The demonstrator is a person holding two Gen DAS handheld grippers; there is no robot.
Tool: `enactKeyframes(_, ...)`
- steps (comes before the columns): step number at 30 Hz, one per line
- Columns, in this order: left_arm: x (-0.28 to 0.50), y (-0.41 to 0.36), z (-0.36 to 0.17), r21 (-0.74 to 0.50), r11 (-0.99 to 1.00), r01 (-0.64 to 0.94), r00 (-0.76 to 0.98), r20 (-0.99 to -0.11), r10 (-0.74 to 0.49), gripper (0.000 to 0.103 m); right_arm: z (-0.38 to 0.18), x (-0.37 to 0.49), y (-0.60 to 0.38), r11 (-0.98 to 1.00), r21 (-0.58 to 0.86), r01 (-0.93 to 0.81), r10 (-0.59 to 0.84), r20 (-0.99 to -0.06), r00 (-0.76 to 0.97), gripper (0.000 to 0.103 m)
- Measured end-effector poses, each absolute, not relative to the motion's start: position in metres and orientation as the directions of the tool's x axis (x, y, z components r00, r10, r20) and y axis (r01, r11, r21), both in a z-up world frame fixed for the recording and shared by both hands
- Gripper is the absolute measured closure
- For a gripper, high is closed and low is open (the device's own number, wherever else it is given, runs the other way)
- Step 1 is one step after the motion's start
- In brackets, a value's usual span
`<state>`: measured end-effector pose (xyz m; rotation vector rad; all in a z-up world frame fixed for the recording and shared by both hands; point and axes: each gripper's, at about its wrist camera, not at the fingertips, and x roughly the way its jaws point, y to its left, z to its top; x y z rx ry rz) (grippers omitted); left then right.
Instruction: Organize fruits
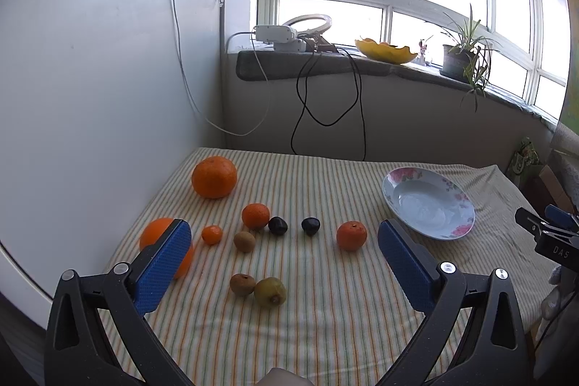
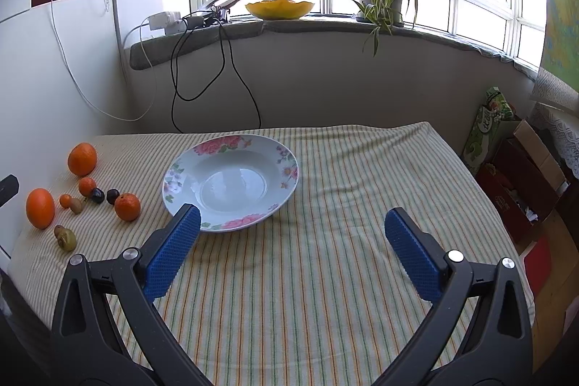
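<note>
Left gripper [image 1: 286,241] hangs wide open over the fruit, right gripper [image 2: 293,227] equally slack beside the empty floral plate [image 2: 181,169]. Best bet: drop straight over the lone tangerine [image 1: 351,235] nearest the plate, squeeze gently. Count: five orange citrus, three kiwis, two dark plums.

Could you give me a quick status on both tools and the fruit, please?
Left tool open, empty, above the fruit. Right tool open, empty, near the floral plate. Plate bare; oranges, kiwis and dark fruits lie loose on striped cloth. Nothing in the way.
</note>
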<state>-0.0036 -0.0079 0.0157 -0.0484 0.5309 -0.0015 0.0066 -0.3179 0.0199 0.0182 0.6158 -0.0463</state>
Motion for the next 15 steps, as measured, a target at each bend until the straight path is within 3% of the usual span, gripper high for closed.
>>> enactKeyframes(15,-0.0052,-0.0074,0.0162,-0.048,0.999,-0.003,0.866,-0.5,-0.022,0.001,0.0239,0.0042,-0.3178,0.999,0.023,0.047,-0.026,-0.574,0.818,0.0)
